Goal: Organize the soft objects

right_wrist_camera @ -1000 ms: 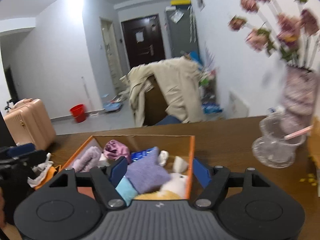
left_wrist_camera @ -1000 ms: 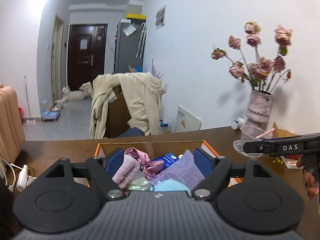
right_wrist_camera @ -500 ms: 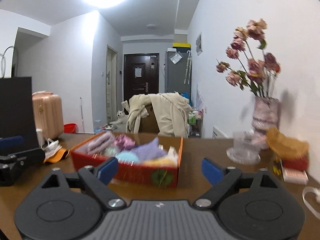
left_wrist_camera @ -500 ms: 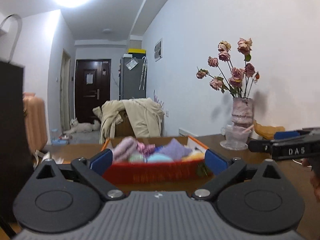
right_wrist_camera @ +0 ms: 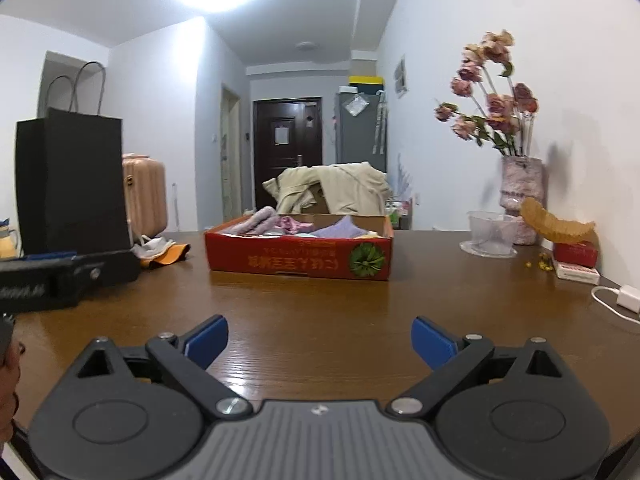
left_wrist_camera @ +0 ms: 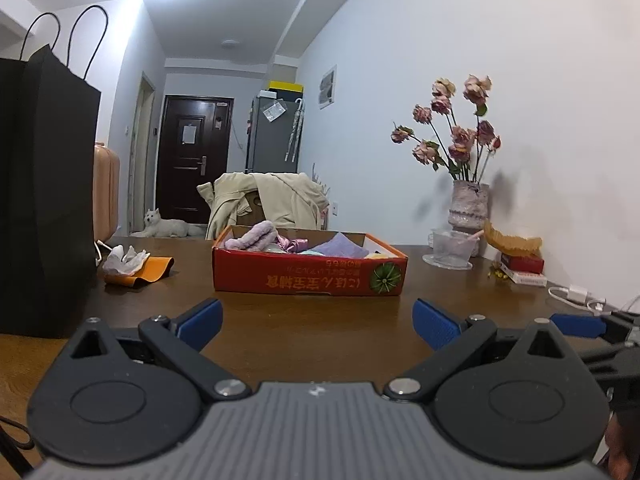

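Both grippers have backed away from the red cardboard box (left_wrist_camera: pixel 308 276) of fuzzy cloths (left_wrist_camera: pixel 252 236), now at twelve o'clock. The left gripper (left_wrist_camera: pixel 316 322) gapes empty; the right gripper (right_wrist_camera: pixel 320 340) is opening, empty.

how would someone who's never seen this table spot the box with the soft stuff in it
Look at the long dark brown wooden table running to the white wall. Near its middle sits a shallow red cardboard box heaped with lilac and pink cloths. It is the only red open tray, with upside-down gold lettering and a green round print on its front.
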`<state>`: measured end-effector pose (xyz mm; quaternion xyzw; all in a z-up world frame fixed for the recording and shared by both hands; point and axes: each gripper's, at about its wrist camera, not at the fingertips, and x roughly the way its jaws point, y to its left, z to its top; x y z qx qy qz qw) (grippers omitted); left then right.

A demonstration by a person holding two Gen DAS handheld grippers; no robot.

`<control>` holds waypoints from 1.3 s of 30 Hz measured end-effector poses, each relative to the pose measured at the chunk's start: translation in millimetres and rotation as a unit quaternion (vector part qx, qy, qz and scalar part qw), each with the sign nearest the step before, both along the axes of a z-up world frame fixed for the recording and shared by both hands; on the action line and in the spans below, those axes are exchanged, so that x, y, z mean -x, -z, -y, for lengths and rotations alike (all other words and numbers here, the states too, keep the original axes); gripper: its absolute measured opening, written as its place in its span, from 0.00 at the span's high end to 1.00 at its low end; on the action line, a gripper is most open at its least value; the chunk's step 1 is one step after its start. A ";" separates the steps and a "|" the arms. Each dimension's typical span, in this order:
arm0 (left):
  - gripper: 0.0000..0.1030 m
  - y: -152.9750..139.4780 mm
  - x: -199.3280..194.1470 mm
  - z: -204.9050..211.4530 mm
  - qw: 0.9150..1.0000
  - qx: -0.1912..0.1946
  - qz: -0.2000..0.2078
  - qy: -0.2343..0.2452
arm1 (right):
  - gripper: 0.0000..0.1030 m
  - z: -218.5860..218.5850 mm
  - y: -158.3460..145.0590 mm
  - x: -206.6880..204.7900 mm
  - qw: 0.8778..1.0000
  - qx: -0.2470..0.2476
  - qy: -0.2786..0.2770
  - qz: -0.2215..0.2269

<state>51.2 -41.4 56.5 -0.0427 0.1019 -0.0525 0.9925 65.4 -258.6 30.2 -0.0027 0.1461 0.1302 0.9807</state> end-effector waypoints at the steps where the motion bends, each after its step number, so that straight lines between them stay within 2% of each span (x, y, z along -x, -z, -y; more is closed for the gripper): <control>1: 0.00 -0.7 0.7 -1.1 1.000 0.005 0.001 -0.001 | 0.04 -0.8 -1.9 0.9 1.000 0.001 -0.001 0.006; 39: 0.00 -5.4 5.7 0.3 1.000 0.001 0.004 0.009 | 0.04 4.0 -3.7 -3.2 1.000 -0.009 0.012 0.007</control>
